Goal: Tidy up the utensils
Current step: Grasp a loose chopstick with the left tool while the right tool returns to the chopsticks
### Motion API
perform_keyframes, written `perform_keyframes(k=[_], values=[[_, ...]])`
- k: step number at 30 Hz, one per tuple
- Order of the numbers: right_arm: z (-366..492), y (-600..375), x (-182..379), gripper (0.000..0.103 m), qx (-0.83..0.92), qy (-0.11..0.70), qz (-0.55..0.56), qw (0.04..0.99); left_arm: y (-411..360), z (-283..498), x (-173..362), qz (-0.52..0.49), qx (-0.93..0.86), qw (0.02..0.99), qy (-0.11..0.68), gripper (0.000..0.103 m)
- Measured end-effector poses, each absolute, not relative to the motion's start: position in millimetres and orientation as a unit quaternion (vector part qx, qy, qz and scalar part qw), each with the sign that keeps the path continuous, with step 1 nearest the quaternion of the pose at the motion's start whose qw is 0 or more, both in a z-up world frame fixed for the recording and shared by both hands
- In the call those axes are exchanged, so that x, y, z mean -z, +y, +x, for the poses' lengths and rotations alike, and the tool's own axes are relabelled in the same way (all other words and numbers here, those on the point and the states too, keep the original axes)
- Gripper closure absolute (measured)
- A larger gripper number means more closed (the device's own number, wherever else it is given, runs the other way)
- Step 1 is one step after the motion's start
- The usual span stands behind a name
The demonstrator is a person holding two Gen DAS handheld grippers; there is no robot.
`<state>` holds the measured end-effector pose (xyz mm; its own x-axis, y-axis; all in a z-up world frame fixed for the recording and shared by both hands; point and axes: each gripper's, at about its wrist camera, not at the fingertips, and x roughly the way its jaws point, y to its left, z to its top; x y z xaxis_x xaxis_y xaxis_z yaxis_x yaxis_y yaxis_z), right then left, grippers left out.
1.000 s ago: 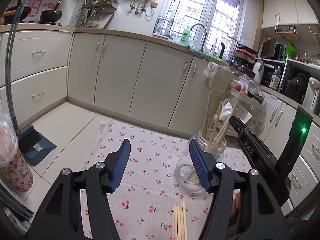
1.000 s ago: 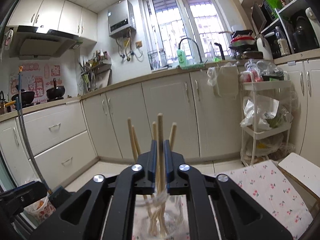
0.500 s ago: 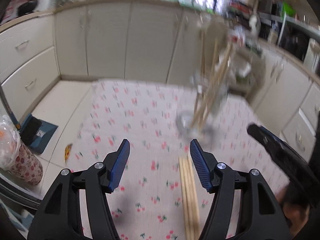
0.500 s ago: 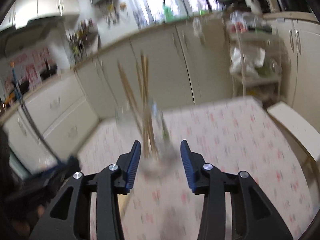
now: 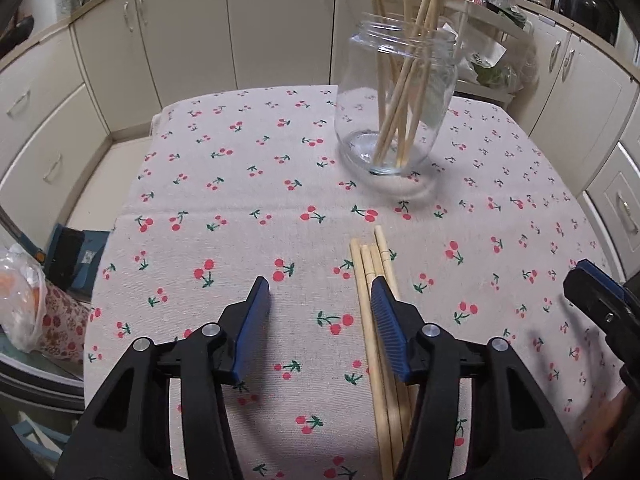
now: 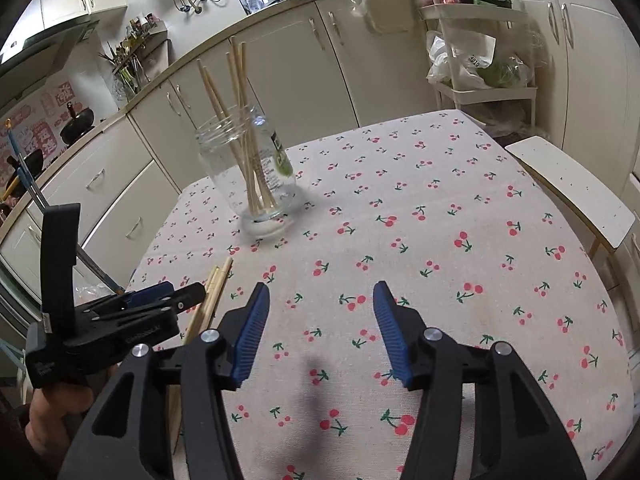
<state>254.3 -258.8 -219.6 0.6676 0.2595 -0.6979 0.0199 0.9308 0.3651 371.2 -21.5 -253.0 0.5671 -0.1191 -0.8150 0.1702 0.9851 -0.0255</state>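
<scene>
A clear glass jar holding several wooden chopsticks stands on the cherry-print tablecloth; it also shows in the right wrist view. Several loose chopsticks lie flat on the cloth near me, also seen in the right wrist view. My left gripper is open and empty, its right finger over the loose chopsticks. My right gripper is open and empty above bare cloth; its tip shows at the right edge of the left wrist view. The left gripper body appears in the right wrist view.
Cream kitchen cabinets surround the table. A white bench stands past the table's right edge. A white cart with bagged items stands behind. A dustpan and a bagged cup sit on the floor at left.
My right gripper let go of the chopstick in the jar, opened, and drew back. Both grippers pulled back and tilted down toward the table; the left stayed open.
</scene>
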Motion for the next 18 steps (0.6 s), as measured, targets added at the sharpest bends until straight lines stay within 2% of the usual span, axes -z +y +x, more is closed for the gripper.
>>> perform_keyframes(k=[9,12,13,18], values=[[255,-258,222,0.049,-0.072,0.408,0.177,0.893,-28,374,254,0.045,0.079,0.877,0.472,0.058],[255,-246,222,0.049,-0.085,0.414,0.156,0.893,-35,376,254,0.058,0.083,0.877,0.470,0.080],[254,-243,222,0.049,-0.089,0.416,0.150,0.892,-35,376,254,0.054,0.089,0.876,0.472,0.096],[257,-218,224,0.049,-0.126,0.436,0.123,0.883,-19,374,252,0.033,0.102,0.871,0.480,0.098]])
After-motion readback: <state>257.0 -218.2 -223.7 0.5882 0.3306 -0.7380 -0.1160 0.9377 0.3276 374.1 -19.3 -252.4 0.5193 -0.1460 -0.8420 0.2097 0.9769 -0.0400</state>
